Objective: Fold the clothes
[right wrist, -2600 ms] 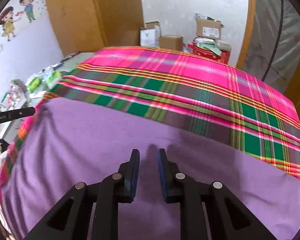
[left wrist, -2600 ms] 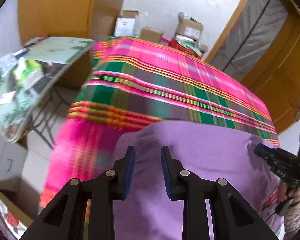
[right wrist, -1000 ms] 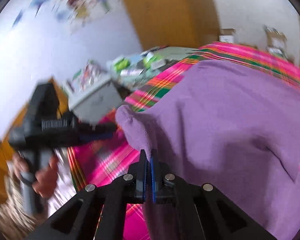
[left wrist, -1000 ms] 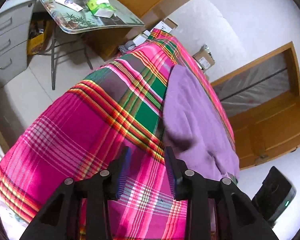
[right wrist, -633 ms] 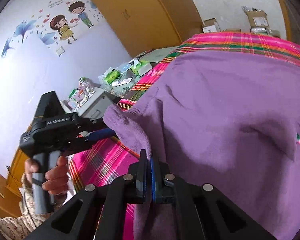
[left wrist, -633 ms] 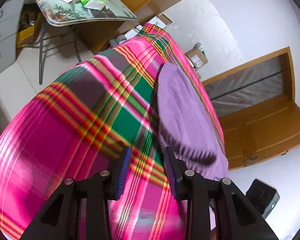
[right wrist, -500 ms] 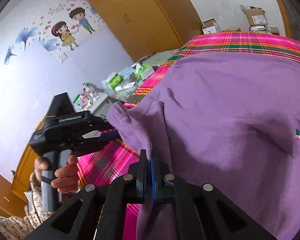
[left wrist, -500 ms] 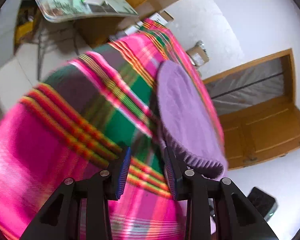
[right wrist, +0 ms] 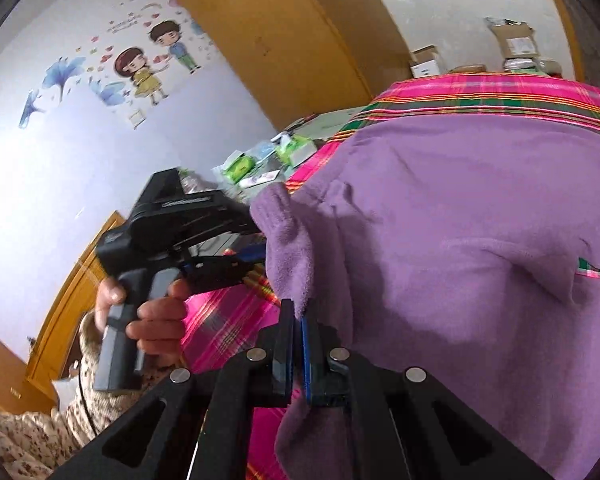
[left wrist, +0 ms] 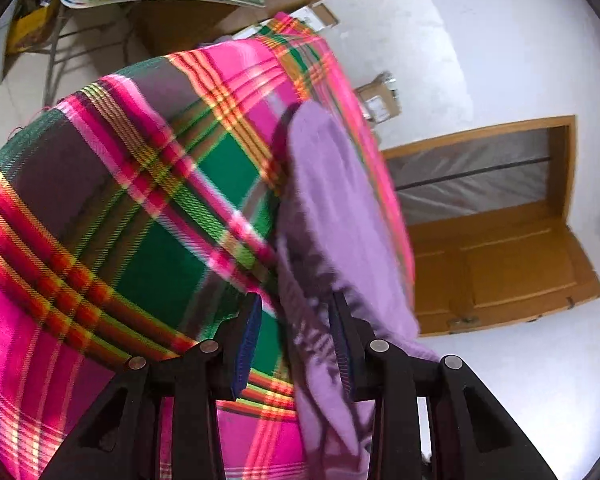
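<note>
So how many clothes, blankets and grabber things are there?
Purple garment: 1
Plaid blanket: 1
Grippers: 2, the left gripper open around the garment's edge, the right gripper shut on it
Total: 4

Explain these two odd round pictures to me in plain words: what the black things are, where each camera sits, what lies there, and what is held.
No robot: a person holds black tongs in each hand, each carrying a wide-angle camera looking along its fingers. The left wrist view shows the left tongs open around the edge of a purple garment, not yet closed. The right wrist view shows the right tongs shut on that garment's edge, lifting it off the plaid cloth. It also shows the person's hand gripping the left tool.
</note>
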Available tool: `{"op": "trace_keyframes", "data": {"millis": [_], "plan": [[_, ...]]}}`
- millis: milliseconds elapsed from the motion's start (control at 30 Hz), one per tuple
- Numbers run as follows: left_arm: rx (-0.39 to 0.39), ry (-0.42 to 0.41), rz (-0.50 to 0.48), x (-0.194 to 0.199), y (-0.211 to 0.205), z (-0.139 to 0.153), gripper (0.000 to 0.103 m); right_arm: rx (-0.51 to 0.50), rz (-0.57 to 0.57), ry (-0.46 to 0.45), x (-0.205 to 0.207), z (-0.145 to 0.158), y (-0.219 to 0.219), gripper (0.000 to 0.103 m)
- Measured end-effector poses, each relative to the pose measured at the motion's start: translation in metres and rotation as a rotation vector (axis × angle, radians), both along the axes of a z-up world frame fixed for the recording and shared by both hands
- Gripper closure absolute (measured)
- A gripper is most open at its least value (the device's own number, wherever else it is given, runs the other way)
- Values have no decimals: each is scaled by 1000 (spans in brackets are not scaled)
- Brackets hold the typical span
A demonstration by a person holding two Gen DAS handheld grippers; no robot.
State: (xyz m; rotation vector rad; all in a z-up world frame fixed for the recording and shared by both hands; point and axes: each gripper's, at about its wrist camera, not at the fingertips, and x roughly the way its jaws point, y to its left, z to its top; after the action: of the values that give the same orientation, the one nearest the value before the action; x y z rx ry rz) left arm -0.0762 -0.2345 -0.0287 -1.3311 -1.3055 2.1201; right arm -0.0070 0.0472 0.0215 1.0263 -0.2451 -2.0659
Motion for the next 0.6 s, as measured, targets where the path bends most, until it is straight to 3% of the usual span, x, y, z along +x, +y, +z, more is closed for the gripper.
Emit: {"op": "trace_keyframes", "data": {"millis": [100,233,267,300,600], "plan": [[13,-46,-7,-9,4,-7,68,27,18,39,7,1,-5,100],[-10,-41,-18,-16,11,-8,71,36,27,40,9,1,-9,100],[-18,-47,-22,-17,12,-9,89,39,33,40,10,0,-10,100],[-26,-52,-26,-18,12,-9,99,41,40,42,11,0,-12,100],[-55,2,49,-11,-14,-2,99,88,123,61,20,-4,-41,100]]}}
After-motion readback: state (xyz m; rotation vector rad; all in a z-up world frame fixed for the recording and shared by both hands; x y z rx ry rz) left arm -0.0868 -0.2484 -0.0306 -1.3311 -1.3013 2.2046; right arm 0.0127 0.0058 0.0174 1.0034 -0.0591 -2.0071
